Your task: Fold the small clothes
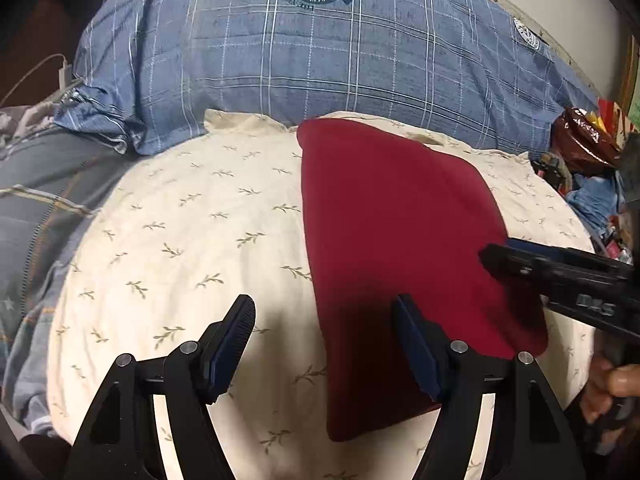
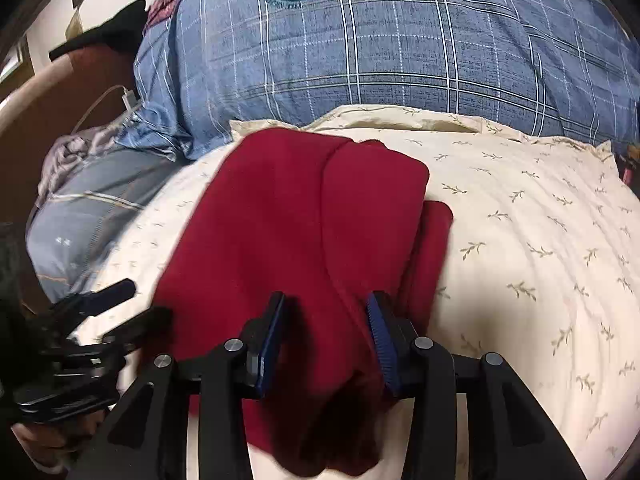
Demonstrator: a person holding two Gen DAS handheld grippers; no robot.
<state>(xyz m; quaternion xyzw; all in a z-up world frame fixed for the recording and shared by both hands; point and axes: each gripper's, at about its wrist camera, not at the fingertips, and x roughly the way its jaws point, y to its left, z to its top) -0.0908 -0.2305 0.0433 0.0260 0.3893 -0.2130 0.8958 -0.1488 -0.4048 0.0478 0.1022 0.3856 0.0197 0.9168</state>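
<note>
**A:** What is the left wrist view showing?

**B:** The left gripper (image 1: 324,320) is hovering spread and empty over a cream pillow (image 1: 192,216) — the red garment (image 1: 384,216) is lying there, folded flat.

**A:** And the right wrist view?

**B:** The right gripper (image 2: 326,316) is hanging half-spread over overlapping layers, clamping nothing — folding looks mostly done, perhaps a last tidy.

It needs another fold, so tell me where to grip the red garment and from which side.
Grip the red garment at its near edge, coming in low from the near side of the cream leaf-print pillow. That edge overhangs toward the right gripper, whose open jaws already straddle it; the far end lies flat against the pillow.
</note>
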